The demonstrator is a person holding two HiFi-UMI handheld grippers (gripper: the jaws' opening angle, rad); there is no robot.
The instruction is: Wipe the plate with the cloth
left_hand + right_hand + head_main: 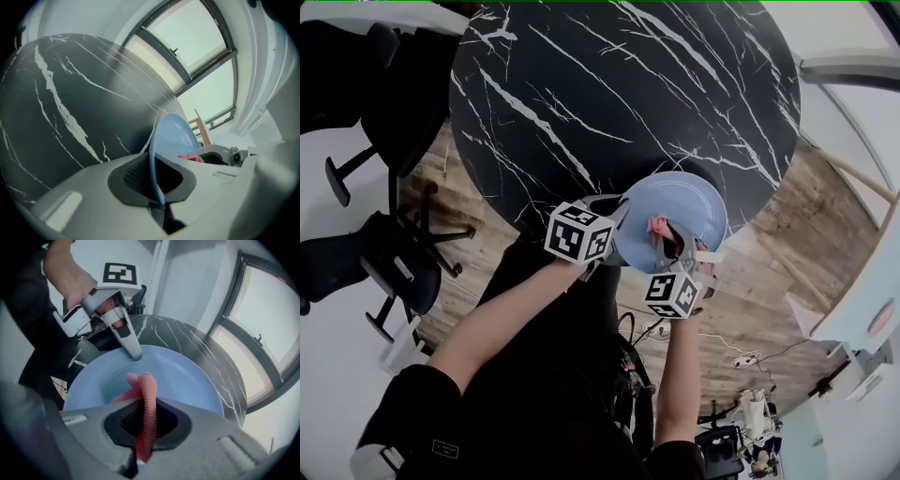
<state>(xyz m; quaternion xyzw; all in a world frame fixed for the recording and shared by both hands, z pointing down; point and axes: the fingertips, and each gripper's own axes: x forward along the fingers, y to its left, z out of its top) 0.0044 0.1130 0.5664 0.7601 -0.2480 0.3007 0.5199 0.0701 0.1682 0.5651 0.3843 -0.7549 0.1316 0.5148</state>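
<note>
So, the left claw (617, 220) is clamped narrow on the rim of the blue plate (686, 204), tilted at the marble counter (609, 84) edge. Then the right claw (673, 246) pinches the pink cloth (146, 394) against the plate. Only the right gripper view shows that pinch clearly.

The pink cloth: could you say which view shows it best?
The right gripper view: the cloth stands close and sharp, pinched in the jaws over the plate. The head view shows only a small pink bit; the left gripper view only a sliver.
</note>
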